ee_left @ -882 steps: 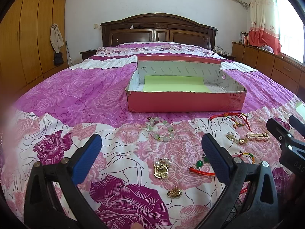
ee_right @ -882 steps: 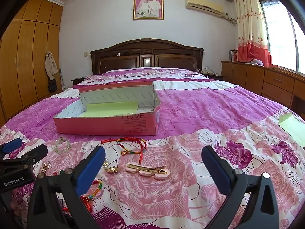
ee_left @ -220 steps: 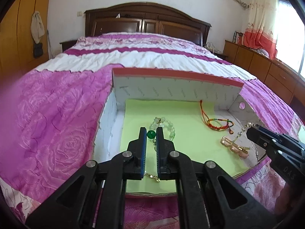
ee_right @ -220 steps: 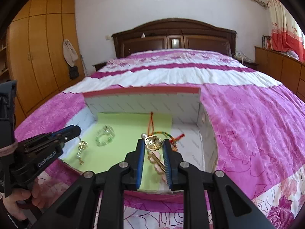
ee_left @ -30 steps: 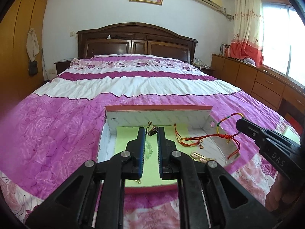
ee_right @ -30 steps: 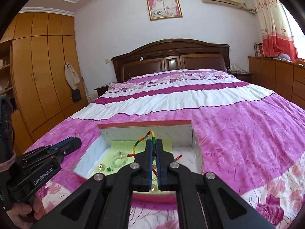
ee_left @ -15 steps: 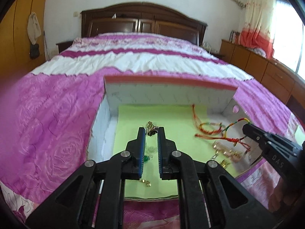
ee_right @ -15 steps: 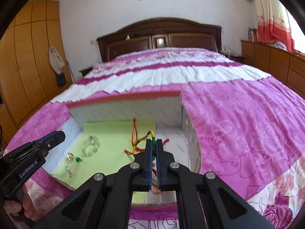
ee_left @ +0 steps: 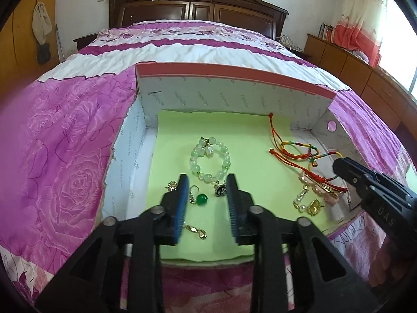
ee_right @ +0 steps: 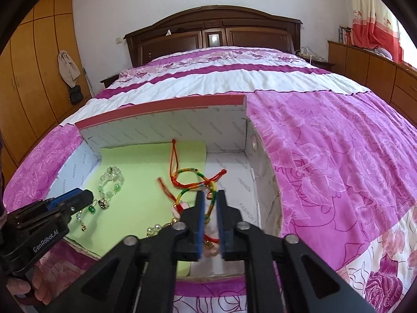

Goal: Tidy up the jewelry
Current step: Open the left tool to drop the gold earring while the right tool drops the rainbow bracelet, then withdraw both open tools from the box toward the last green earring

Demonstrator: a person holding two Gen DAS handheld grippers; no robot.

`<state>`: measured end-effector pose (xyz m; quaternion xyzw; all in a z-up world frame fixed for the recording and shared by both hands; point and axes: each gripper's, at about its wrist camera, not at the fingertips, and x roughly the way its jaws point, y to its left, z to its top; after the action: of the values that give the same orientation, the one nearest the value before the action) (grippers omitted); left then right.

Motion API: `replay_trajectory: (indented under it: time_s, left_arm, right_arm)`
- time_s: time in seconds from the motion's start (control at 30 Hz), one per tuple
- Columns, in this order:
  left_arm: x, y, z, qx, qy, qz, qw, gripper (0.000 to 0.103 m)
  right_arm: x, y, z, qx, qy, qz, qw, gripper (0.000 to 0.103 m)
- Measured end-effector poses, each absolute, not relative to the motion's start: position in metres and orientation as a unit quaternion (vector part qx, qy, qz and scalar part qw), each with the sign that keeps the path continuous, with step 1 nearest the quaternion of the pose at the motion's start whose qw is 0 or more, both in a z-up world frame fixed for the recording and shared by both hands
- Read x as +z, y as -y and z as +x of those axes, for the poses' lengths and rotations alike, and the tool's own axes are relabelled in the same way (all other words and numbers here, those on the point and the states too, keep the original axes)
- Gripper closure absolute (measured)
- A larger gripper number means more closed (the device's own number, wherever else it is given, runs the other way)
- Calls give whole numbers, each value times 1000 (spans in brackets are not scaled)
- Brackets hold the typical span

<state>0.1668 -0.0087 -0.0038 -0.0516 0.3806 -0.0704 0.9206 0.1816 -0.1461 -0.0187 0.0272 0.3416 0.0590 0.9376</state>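
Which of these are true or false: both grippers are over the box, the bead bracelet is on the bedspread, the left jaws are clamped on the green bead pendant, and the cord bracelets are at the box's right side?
1. Both the left gripper and right gripper are over the pink box. True.
2. The pale green bead bracelet lies on the bedspread. False: it lies on the green sheet inside the box.
3. The left jaws clamp the green bead pendant. False: they stand apart, having just been opening, with the pendant loose between them.
4. The cord bracelets lie toward the box's right side. True.

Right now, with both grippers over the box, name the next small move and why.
Probably lift both clear. The left gripper has just opened, its small charm lying on the green liner; the right gripper, also just opened, straddles the multicoloured cord.
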Motion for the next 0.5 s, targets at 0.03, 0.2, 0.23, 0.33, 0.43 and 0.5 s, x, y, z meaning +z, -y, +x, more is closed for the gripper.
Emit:
replay_trajectory:
  time_s: [0.03, 0.2, 0.23, 0.33, 0.43, 0.5]
  left_arm:
    - [-2, 9, 166, -72, -380, -53, 920, 75]
    - [14, 7, 155, -85, -376, -58, 921, 74]
    - [17, 7, 153, -87, -374, -58, 921, 74]
    - [27, 5, 144, -93, -374, -57, 921, 73]
    - [35, 3, 134, -101, -379, -53, 918, 73]
    - [40, 2, 127, -109, -383, -52, 916, 73]
  right_arm:
    - [-18, 146, 181, 62, -341, 29, 937, 76]
    - [-7, 148, 172, 80, -343, 50, 935, 65]
    - [-4, 149, 170, 83, -341, 53, 935, 65]
    - [8, 150, 161, 89, -334, 58, 937, 64]
    - [21, 152, 150, 95, -332, 61, 936, 64]
    - [28, 153, 141, 96, -335, 62, 935, 63]
